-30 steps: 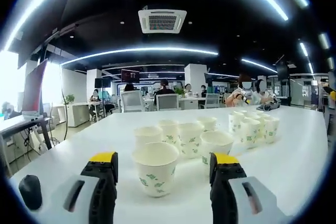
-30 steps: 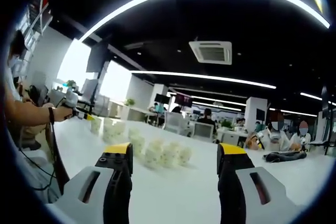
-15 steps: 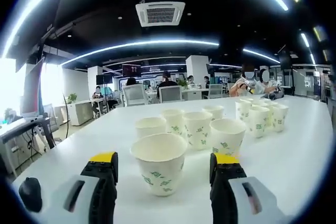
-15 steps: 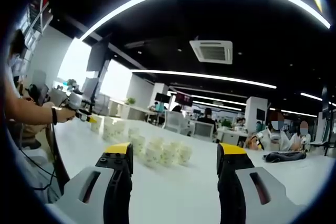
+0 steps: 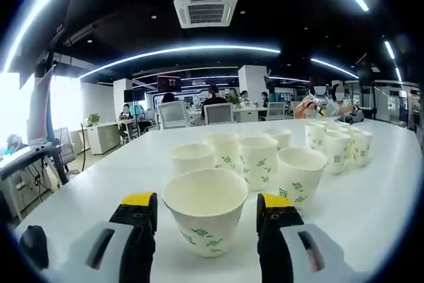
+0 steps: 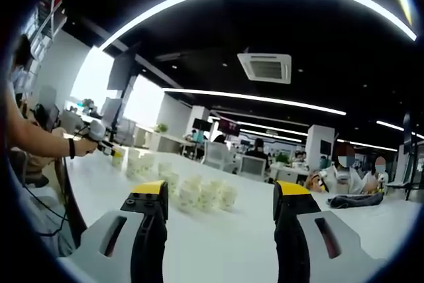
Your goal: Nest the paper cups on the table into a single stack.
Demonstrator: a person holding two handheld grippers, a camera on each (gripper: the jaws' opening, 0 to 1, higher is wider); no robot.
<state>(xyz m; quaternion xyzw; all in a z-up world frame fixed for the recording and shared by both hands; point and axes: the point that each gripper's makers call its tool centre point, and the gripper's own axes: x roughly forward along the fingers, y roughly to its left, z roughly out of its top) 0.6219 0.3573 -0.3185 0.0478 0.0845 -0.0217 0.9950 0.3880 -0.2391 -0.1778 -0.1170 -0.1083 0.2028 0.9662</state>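
Near the table (image 5: 391,197) edge: a paper cup (image 5: 205,219) between the open left gripper (image 5: 207,210) jaws, not held. Looks light, thin, easy to squash; best pinched softly by the sides. Right gripper (image 6: 220,198) open, empty

A square air-conditioning vent (image 5: 207,11) is set in the dark ceiling, and it serves as the landmark here. Curved strip lights (image 5: 192,51) run below the vent and arc to either side of it. Directly under the vent, far back in the room, stand office chairs (image 5: 173,113) and a pillar (image 5: 252,84) with seated people near them. Left of the vent and lower down, a bright window (image 5: 16,111) lights a side desk (image 5: 20,160). A dark computer mouse (image 5: 34,246) lies far below the vent at the left. In the right gripper view, the vent (image 6: 265,67) hangs above distant chairs (image 6: 215,154), and a dark bag (image 6: 348,200) lies lower right.
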